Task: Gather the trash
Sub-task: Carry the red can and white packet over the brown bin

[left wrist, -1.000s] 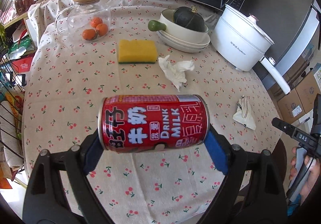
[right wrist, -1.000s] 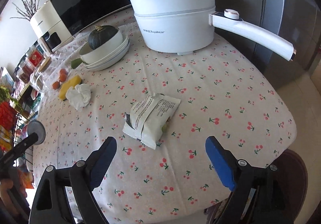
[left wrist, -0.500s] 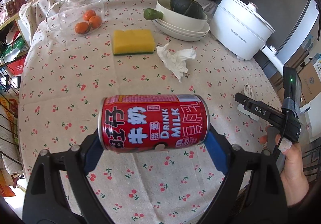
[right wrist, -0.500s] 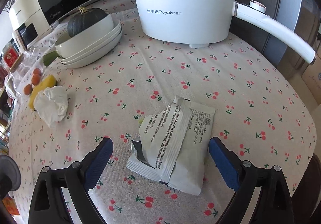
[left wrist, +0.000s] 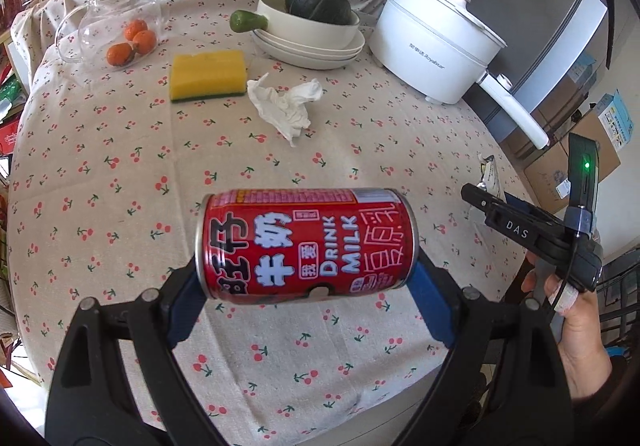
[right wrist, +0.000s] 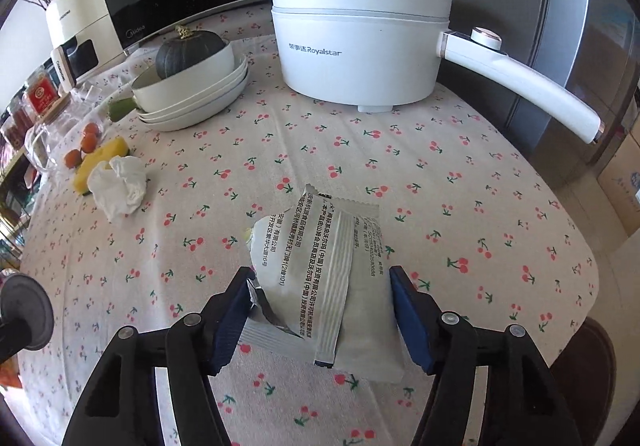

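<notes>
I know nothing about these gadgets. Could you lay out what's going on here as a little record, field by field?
Left gripper: shut on a red milk can, held sideways above the table
Right gripper: open, fingers on either side of a torn silver wrapper lying flat on the tablecloth
Trash not yet picked up: crumpled tissue, next to a yellow sponge
Not trash: white electric pot, stacked bowls with a dark green squash, glass jar with oranges
</notes>
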Motion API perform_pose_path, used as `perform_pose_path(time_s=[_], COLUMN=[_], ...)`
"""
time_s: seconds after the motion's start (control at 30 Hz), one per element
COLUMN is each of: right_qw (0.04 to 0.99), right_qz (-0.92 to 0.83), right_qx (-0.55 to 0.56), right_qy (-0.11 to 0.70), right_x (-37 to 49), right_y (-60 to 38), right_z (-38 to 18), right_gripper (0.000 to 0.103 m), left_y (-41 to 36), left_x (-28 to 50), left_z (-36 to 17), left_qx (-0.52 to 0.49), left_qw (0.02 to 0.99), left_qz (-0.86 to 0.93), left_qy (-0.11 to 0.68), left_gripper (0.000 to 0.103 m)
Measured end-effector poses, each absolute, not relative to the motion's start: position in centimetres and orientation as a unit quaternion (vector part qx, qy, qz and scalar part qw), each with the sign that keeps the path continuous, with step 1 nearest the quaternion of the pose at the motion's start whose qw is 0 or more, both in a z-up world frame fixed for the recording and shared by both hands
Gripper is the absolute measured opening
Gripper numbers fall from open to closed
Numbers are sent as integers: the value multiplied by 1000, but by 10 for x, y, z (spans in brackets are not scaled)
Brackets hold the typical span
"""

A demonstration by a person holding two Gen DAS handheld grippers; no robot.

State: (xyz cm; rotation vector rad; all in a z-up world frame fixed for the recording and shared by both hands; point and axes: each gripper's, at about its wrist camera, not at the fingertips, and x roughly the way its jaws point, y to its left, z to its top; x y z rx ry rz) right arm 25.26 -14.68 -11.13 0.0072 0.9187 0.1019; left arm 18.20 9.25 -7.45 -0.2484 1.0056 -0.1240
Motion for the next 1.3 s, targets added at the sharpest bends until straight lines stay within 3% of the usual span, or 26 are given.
perform_pose_path(time_s=[0.43, 1.3], right_qw=[900, 875], right_qz=[18, -64], right_qx=[2, 56], right_qy=[435, 477], right_x=[170, 101], right_y=[-240, -380], right_z=[-67, -108], right_gripper=[69, 69], left_y=[-6, -199], left_x=[165, 147], left_z=[-66, -95], left_qx=[-45, 25], left_qw=[873, 826], left_qz=[-153, -321], left_qy=[461, 463], left_gripper=[90, 90])
